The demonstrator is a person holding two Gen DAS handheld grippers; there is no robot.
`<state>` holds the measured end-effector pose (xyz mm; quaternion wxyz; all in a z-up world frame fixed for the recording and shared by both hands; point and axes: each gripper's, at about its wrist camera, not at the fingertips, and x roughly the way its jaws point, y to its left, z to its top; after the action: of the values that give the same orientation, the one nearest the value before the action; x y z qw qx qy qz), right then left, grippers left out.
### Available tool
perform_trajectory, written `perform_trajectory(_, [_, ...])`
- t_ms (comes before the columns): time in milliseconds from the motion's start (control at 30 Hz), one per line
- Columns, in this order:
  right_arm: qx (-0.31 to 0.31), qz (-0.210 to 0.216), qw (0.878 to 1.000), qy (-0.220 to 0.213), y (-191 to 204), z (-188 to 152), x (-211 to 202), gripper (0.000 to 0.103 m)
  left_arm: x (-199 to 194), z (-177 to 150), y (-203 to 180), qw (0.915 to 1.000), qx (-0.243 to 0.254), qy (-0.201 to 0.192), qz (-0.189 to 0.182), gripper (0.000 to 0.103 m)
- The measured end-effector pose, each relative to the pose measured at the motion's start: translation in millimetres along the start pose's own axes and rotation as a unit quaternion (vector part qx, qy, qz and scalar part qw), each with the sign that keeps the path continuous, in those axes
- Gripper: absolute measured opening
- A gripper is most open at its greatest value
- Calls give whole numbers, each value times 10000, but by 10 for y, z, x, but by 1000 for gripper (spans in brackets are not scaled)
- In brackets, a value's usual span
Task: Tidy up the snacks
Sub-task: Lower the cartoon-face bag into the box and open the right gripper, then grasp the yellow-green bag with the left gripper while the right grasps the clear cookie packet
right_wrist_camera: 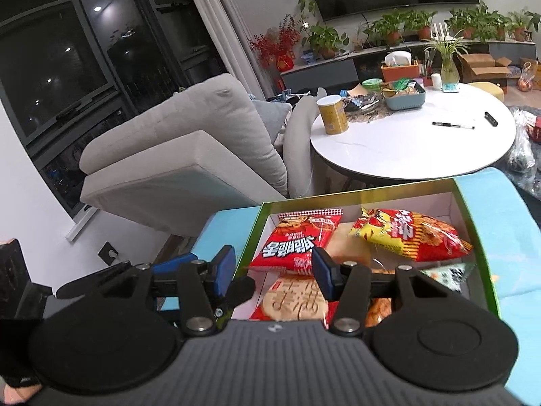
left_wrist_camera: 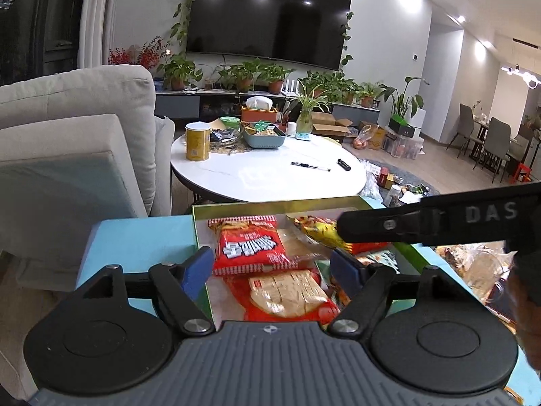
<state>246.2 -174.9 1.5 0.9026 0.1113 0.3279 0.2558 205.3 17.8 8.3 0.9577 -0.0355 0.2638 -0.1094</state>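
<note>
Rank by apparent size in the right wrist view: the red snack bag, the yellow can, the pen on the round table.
1. Red snack bag, largest, though it lies nearest the camera.
2. Yellow can.
3. Pen, thinnest and smallest.

At the centre of your left wrist view sits a red snack bag (left_wrist_camera: pixel 248 248) with bold white lettering and a red-and-white striped edge. Below it lies a pack of pale beige crackers (left_wrist_camera: pixel 287 292) in red wrapping. In your right wrist view, upper right of the box, is a yellow-and-red bag (right_wrist_camera: pixel 412 233) with thin striping. The box (right_wrist_camera: pixel 372 194) has a green rim and white inside, resting on a light blue surface (right_wrist_camera: pixel 500 209). Both grippers' pads (left_wrist_camera: pixel 197 267) are blue on black arms. Farther up stands a white round table (left_wrist_camera: pixel 270 172).
</note>
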Motion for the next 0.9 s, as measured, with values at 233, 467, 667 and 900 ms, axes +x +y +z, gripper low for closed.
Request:
perform_trajectory(233, [-65, -224, 9997, -45, -15, -316, -430, 51, -409, -315, -75, 9999, -26, 96, -43, 75])
perform_trajectory(467, [6, -564, 9984, 104, -161, -804, -715, 52, -675, -786, -143, 9990, -106, 429, 111, 75])
perform_trajectory(667, [129, -612, 9975, 314, -228, -1213, -842, 52, -730, -1199, -163, 9955, -264, 873, 265, 75])
perform_trajectory(900, [59, -626, 9969, 462, -170, -1559, -927, 52, -710, -1473, -179, 9918, -264, 1130, 529, 75])
